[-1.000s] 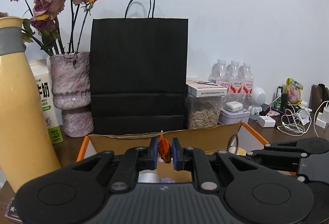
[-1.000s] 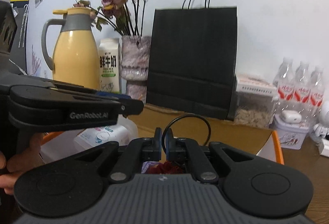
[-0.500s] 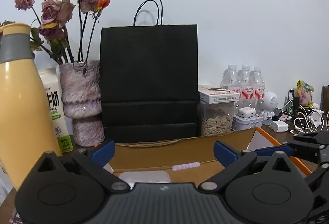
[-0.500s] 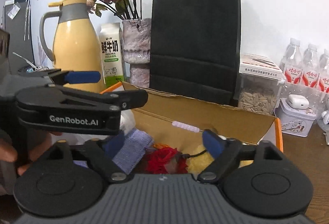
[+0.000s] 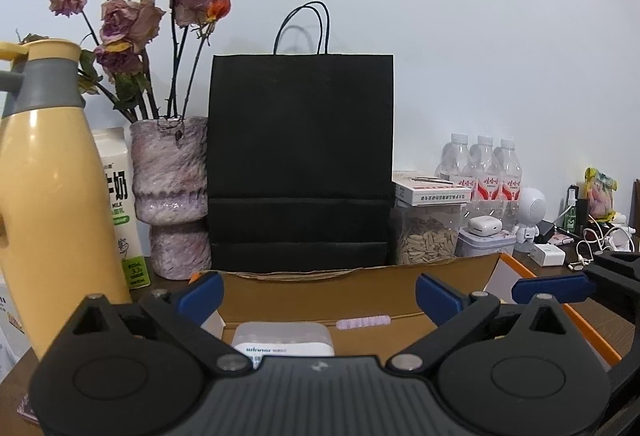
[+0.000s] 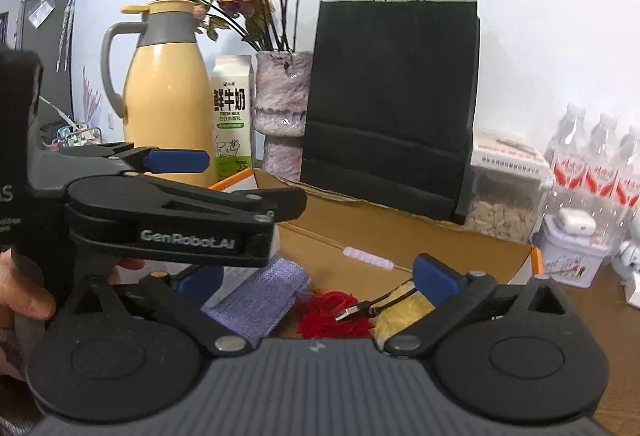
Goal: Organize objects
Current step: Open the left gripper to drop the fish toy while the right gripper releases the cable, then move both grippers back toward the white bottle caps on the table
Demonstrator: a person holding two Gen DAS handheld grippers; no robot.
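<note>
Above the open cardboard box point(image 6: 400, 236) on the worktop point(image 5: 600, 300), both grippers hang with nothing between their pads. The left gripper point(image 5: 316, 290) has just been opening; its jaws now stand fully apart over a white lidded container point(image 5: 283, 338). The right gripper point(image 6: 316, 278) has likewise just been opening and is empty.

Contents lying inside the box, below the right gripper:
- Red artificial flower point(image 6: 332, 318): judged light and soft; petals crush easily. Grip at the base or stem, which is not visible here.
- Black USB cable point(image 6: 360, 310): resting across the flower; thin, limp, likely to snag. Take hold at the plug.
- Yellow fluffy item point(image 6: 400, 312): judged soft and compressible; any central pinch should hold.
- Purple cloth point(image 6: 260, 300): limp; pinch a fold.
- Pale lilac ridged piece point(image 6: 368, 258): lies against the far wall; material cannot be told.

A hand point(image 6: 24, 300) holds the left gripper's handle.
</note>
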